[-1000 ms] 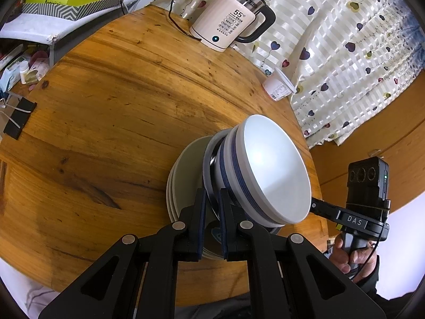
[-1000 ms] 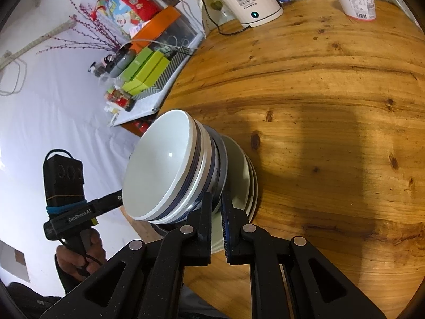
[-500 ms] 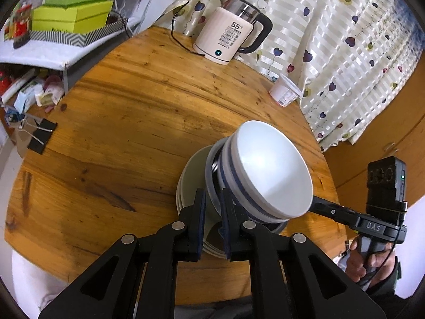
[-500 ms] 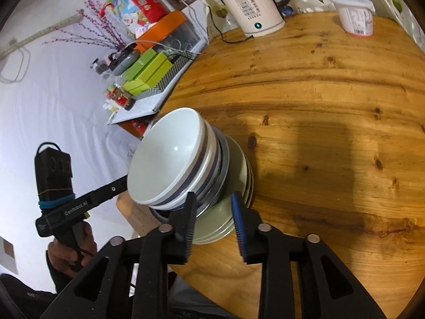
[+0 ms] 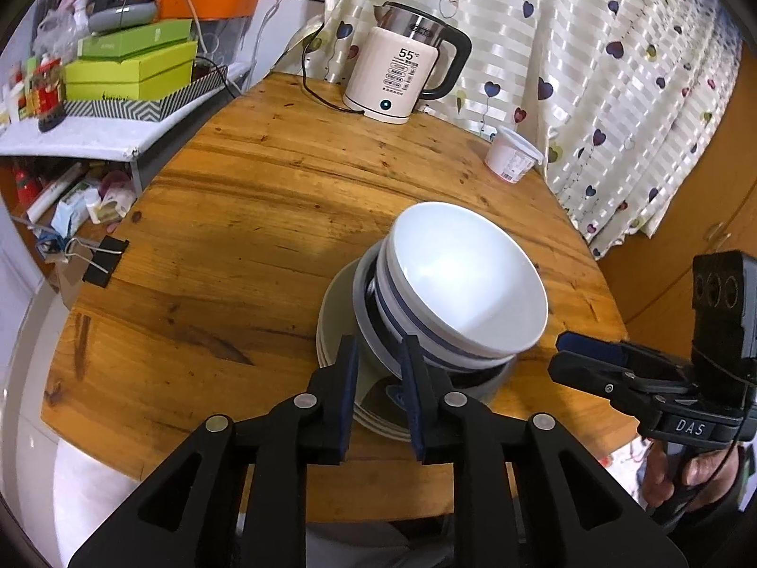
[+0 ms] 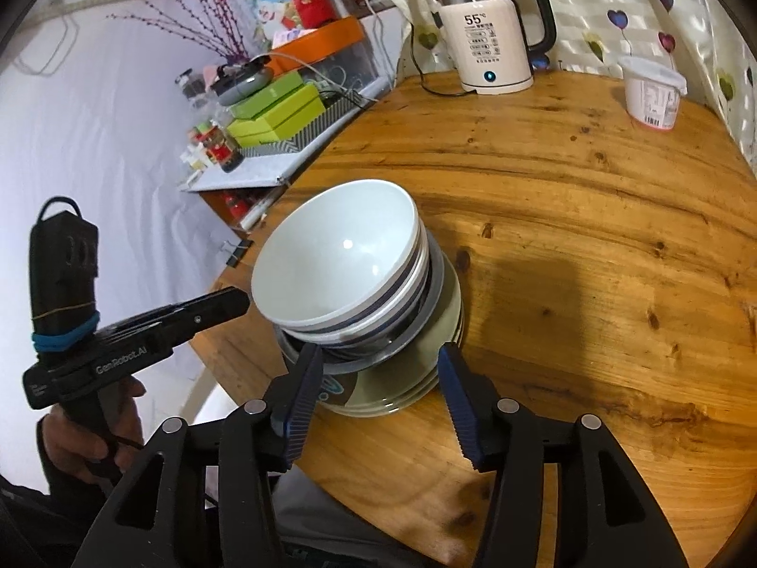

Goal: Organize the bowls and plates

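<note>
While both pairs of fingers point(image 5: 347, 369) point(image 6: 456, 378) are opening, nothing is gripped; the bowls point(image 5: 466, 284) on plates point(image 6: 407, 378) are flanked just ahead.

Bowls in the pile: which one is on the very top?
The white bowl with the blue stripe. It is the only one whose inside shows; the others nest under it, above the plates.

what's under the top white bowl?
Under the top white bowl nest more blue-banded bowls, then a grey bowl, on stacked plates. Exact count is hidden by nesting.
</note>
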`<state>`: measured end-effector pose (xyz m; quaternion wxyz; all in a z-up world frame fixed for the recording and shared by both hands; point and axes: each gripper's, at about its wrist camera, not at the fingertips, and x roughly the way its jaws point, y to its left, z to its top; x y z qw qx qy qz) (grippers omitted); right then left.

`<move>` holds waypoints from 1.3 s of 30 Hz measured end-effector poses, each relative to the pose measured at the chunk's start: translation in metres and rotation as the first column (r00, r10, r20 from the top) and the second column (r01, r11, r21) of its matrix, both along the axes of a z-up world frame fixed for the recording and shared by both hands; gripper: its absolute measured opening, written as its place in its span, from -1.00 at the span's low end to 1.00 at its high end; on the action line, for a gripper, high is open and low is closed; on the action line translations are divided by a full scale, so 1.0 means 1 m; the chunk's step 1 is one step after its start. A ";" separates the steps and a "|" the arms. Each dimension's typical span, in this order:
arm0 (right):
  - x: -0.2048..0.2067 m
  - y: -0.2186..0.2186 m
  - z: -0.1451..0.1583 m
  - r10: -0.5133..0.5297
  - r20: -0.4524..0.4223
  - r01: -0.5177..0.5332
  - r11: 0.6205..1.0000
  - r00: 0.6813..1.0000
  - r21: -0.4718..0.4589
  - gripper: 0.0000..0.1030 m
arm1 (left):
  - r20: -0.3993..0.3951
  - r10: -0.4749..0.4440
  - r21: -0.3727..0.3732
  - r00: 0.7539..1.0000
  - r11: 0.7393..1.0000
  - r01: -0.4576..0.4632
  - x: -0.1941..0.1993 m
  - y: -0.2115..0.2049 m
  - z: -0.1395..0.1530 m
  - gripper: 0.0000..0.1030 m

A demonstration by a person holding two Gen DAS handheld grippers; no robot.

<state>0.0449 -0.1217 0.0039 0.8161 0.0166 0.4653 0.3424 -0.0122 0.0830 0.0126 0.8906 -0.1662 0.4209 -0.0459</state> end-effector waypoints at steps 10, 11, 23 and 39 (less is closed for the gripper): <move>-0.013 0.009 -0.003 0.024 0.037 -0.022 0.998 0.999 -0.052 0.15 | 0.000 0.006 0.093 1.000 0.996 -0.005 -0.007 -0.016 -0.003 -0.29; -0.013 0.010 -0.003 0.027 0.038 -0.025 0.998 0.999 -0.054 0.16 | -0.002 0.008 0.097 1.000 0.995 -0.008 -0.008 -0.017 -0.003 -0.23; -0.016 0.014 -0.009 0.040 0.040 -0.036 0.996 0.998 -0.075 0.21 | -0.036 0.030 0.142 0.999 0.990 -0.024 -0.015 -0.022 -0.013 -0.20; -0.021 0.018 -0.011 0.047 0.037 -0.043 0.995 0.998 -0.088 0.22 | -0.045 0.033 0.148 0.998 0.989 -0.026 -0.016 -0.027 -0.014 -0.20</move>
